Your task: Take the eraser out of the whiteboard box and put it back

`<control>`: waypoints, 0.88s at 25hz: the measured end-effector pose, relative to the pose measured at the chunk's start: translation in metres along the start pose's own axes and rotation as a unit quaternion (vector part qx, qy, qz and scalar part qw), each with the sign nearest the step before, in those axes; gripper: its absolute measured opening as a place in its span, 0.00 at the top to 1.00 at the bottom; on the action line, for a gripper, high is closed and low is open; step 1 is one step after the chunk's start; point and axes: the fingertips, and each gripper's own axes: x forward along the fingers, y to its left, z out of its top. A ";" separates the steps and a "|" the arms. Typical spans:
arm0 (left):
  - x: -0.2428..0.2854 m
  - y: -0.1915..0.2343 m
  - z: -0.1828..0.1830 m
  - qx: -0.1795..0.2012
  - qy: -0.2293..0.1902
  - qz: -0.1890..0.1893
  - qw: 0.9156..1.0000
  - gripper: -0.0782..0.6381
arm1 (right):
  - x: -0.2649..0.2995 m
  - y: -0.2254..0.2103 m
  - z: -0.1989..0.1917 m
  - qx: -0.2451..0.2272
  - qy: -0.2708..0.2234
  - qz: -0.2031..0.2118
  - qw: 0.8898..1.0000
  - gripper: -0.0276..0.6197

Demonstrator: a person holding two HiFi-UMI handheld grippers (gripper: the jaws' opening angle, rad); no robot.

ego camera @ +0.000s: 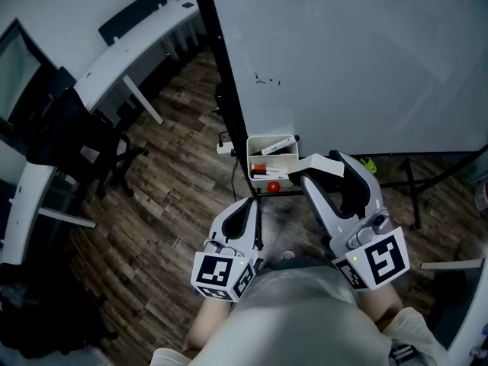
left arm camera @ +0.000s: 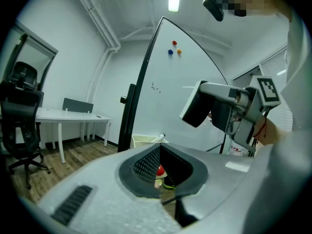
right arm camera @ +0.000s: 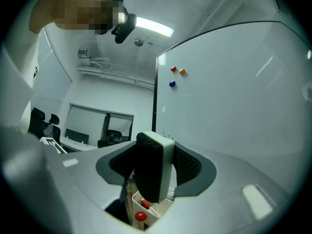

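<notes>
A white box (ego camera: 265,140) hangs at the whiteboard's (ego camera: 358,59) lower left corner, with markers (ego camera: 279,146) and a round red piece (ego camera: 273,187) in it. The eraser (ego camera: 320,165), white with a dark felt face, is pinched in my right gripper (ego camera: 325,169), just right of the box and level with it. In the right gripper view the eraser (right arm camera: 154,165) stands upright between the pads, above the box (right arm camera: 146,213). My left gripper (ego camera: 252,204) hangs lower, below the box, its jaws together and empty. Its own view has the box (left arm camera: 144,140) ahead.
The whiteboard's black frame post (ego camera: 221,59) and stand legs (ego camera: 412,185) stand on the wooden floor. A black office chair (ego camera: 72,139) and white desks (ego camera: 137,44) are at the left. Coloured magnets (right arm camera: 176,72) stick high on the board.
</notes>
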 end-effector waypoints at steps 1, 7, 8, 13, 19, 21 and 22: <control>0.000 0.002 -0.001 -0.001 0.000 0.005 1.000 0.89 | 0.002 0.000 -0.002 0.000 0.002 0.004 1.000 0.60; -0.002 0.014 -0.005 -0.011 0.002 0.032 0.999 0.89 | 0.017 0.001 -0.015 0.000 0.013 0.025 1.000 0.60; -0.002 0.016 -0.006 -0.013 0.002 0.036 0.999 0.89 | 0.019 0.001 -0.018 0.000 0.014 0.028 1.000 0.60; 0.000 0.025 -0.008 -0.020 0.001 0.053 0.998 0.89 | 0.032 -0.002 -0.031 0.001 0.025 0.042 0.999 0.60; 0.002 0.031 -0.005 -0.022 -0.002 0.063 0.998 0.89 | 0.046 -0.006 -0.046 0.008 0.039 0.051 0.998 0.60; 0.004 0.033 -0.005 -0.023 -0.003 0.068 0.997 0.89 | 0.051 -0.007 -0.053 0.009 0.045 0.056 0.997 0.60; 0.004 0.035 -0.006 -0.023 -0.002 0.070 0.997 0.89 | 0.053 -0.008 -0.057 0.010 0.049 0.058 0.997 0.60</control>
